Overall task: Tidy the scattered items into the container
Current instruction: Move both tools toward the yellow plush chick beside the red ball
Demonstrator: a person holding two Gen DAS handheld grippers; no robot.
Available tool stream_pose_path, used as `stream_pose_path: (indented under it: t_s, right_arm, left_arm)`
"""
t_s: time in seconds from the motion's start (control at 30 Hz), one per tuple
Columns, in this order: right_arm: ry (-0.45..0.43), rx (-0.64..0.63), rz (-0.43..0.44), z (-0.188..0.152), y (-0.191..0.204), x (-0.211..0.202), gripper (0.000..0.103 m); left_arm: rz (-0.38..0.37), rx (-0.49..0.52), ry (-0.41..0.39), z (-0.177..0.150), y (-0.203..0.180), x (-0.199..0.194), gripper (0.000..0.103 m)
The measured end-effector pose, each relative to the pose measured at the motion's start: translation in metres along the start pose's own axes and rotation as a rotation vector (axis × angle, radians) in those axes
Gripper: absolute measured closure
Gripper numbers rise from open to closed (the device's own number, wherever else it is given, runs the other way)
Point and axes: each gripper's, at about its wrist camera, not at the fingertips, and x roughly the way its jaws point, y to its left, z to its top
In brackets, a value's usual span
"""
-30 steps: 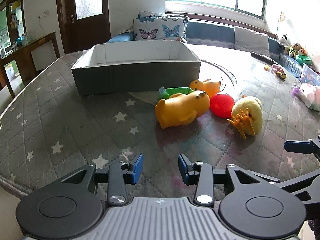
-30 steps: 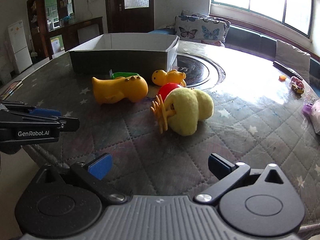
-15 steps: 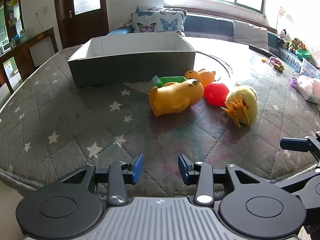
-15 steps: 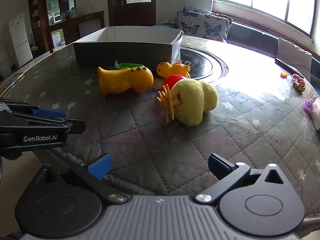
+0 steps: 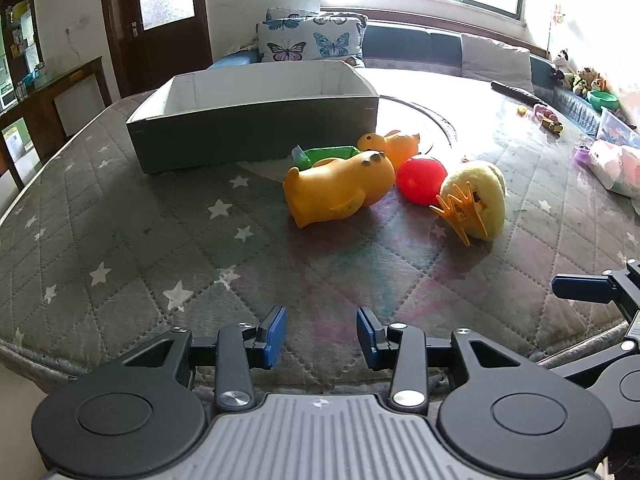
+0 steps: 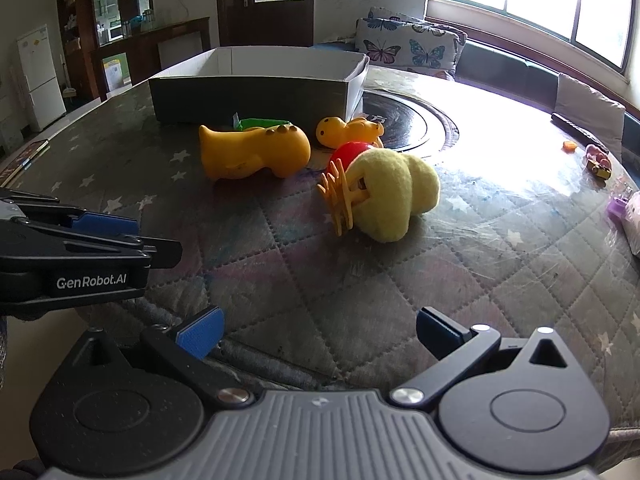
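A grey open box [image 5: 256,128] [image 6: 256,94] stands at the far middle of the quilted table. In front of it lie a big orange rubber animal [image 5: 340,188] [image 6: 256,152], a small orange duck [image 5: 390,144] [image 6: 348,131], a green flat item [image 5: 324,154] [image 6: 260,123], a red ball [image 5: 420,179] [image 6: 348,152] and a yellow plush chick [image 5: 476,202] [image 6: 390,194]. My left gripper [image 5: 321,336] hovers open over the near table edge, nothing between its pads. My right gripper [image 6: 318,332] stands wide open near the chick's side, also holding nothing.
A dark round turntable [image 6: 412,128] sits in the table's middle. Small toys and packets [image 5: 612,160] crowd the far right edge. A remote [image 5: 516,92] lies at the back right. The left gripper's side [image 6: 80,256] reaches into the right wrist view.
Both views have shifted slightly, so the toys sit a little farther and lower in view. Neither gripper's opening has altered and no toy has moved.
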Motion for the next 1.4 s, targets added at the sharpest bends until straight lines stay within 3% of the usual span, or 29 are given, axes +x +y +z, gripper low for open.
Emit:
stream_pose_path:
  t_s: [1.4]
  right_arm:
    - [0.0,-0.008,0.003,0.0057,0.001,0.0033,0.0]
  left_arm:
    - [-0.019,0.015,0.033,0.0093,-0.0079,0.0098,0.061]
